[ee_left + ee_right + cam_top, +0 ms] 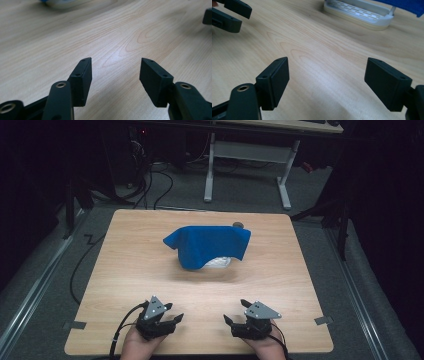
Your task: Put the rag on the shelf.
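High view: one wooden table (125, 270); two grippers near its front edge, the left gripper (171, 314) and the right gripper (234, 313), both with jaws spread wide and nothing between them; one blue cloth (210, 244) at mid-table, draped over one white slotted container (359, 12), its contents hidden; no writing legible.

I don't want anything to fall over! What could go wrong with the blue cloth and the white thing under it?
The blue cloth drapes loosely over the white slotted plastic rack, so pulling one corner might drag or tip the rack. A small dark round object sits just behind the cloth and could get knocked. The left gripper and right gripper are open and close together; they might bump when reaching.
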Available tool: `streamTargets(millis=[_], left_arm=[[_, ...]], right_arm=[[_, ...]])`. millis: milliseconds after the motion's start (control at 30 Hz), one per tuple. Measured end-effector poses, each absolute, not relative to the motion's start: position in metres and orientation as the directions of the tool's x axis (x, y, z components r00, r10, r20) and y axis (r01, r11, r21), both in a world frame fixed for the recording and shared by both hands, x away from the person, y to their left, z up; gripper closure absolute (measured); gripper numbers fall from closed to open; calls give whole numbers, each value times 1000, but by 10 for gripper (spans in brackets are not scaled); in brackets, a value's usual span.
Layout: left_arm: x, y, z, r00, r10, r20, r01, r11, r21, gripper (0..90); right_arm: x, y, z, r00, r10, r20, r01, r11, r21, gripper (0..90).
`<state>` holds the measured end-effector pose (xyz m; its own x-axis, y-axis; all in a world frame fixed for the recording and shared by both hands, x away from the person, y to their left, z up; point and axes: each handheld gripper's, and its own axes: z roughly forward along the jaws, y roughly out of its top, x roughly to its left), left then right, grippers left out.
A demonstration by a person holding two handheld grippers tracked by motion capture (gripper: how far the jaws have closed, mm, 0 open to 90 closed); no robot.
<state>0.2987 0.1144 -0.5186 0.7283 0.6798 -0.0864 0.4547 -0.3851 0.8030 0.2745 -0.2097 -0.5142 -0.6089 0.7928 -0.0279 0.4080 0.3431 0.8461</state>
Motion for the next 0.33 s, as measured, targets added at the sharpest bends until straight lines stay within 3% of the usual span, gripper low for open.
streamTargets(millis=[67, 333], left_arm=[[302, 114, -522, 726, 676, -130, 486, -369, 793, 432], [309, 125, -528, 698, 702, -141, 513, -353, 783, 416]], right_arm=[[280, -212, -516, -606, 794, -41, 407, 354, 842, 202], [289, -231, -524, -578, 816, -2, 462, 329, 824, 200]])
